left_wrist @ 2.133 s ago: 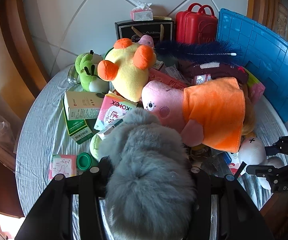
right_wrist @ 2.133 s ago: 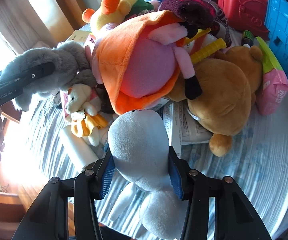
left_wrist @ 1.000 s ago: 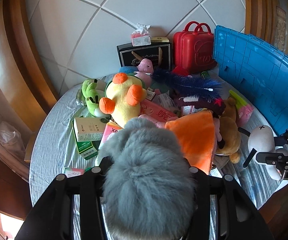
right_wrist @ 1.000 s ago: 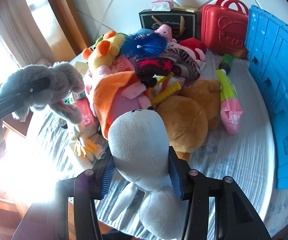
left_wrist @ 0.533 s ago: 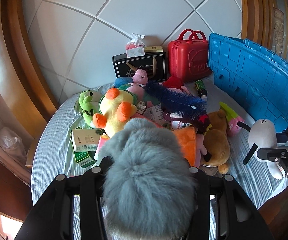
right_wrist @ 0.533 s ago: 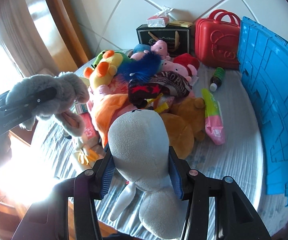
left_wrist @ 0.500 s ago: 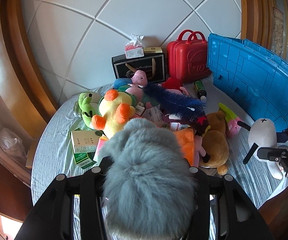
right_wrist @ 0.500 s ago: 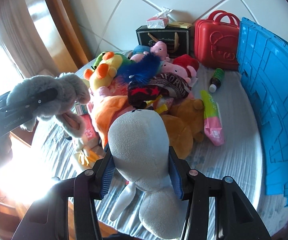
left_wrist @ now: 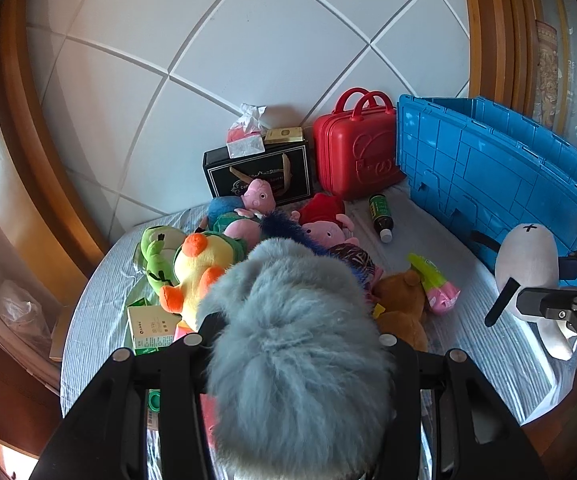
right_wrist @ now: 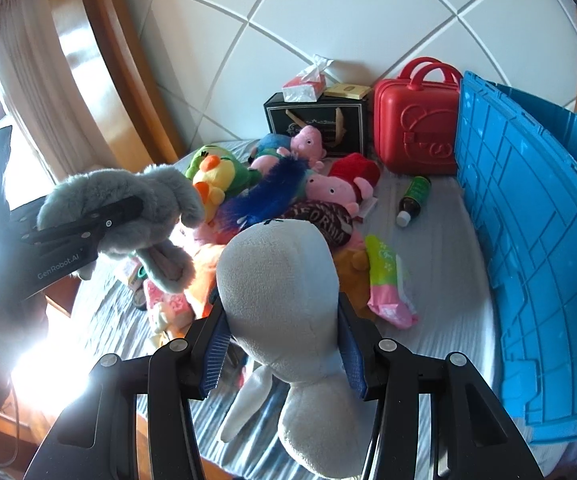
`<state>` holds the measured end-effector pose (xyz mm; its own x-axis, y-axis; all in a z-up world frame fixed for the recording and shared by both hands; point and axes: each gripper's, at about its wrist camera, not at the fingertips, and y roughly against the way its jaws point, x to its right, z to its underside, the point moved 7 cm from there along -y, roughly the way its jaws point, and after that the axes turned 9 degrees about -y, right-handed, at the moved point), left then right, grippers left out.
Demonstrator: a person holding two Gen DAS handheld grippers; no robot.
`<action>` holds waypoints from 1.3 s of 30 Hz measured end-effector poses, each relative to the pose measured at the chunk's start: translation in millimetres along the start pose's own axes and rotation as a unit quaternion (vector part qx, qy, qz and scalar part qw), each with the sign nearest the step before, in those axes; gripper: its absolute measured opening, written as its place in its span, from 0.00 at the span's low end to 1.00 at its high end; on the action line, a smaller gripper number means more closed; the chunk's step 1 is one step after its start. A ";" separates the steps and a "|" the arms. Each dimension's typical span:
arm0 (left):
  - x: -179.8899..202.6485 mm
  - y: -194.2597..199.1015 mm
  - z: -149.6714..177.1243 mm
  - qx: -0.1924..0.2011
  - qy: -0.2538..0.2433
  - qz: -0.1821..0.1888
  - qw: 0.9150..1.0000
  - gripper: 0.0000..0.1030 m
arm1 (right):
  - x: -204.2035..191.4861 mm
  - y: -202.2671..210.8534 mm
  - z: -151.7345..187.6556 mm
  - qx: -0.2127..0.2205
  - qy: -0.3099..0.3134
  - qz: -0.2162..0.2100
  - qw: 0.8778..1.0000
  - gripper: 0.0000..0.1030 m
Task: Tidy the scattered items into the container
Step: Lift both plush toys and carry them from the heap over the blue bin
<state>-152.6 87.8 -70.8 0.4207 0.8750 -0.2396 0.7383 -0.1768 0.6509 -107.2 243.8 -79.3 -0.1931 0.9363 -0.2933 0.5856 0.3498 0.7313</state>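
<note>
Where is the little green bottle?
In the right wrist view, the green bottle lies on the striped tablecloth, just in front of the red suitcase and left of the blue crate.

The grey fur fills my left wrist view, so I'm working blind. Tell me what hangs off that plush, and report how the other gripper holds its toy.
Observer: A floppy part with a pinkish inside dangles below the grey plush; one black finger lies across its fur.
Operator: Now the right side.
Observer: The right gripper has its blue pads pressed on the white plush just below the head; the body hangs down behind them.
</note>
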 end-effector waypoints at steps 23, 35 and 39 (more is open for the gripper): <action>121.4 2.0 -147.0 0.078 -0.060 0.045 0.994 0.42 | 106.0 90.0 -74.3 0.083 -0.032 0.011 0.996 0.47; 219.1 6.3 -237.9 0.134 -0.101 0.100 0.981 0.41 | 190.7 141.4 -96.0 0.125 -0.064 0.045 0.989 0.47; 255.4 0.5 -264.1 0.144 -0.113 0.122 0.975 0.40 | 222.0 156.8 -101.6 0.135 -0.077 0.061 0.986 0.47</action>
<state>-184.0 430.3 58.7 0.6836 0.6753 -0.2769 0.7058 -0.5153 0.4861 -138.2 509.7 32.8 0.0009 0.9482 -0.3176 0.7889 0.1945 0.5830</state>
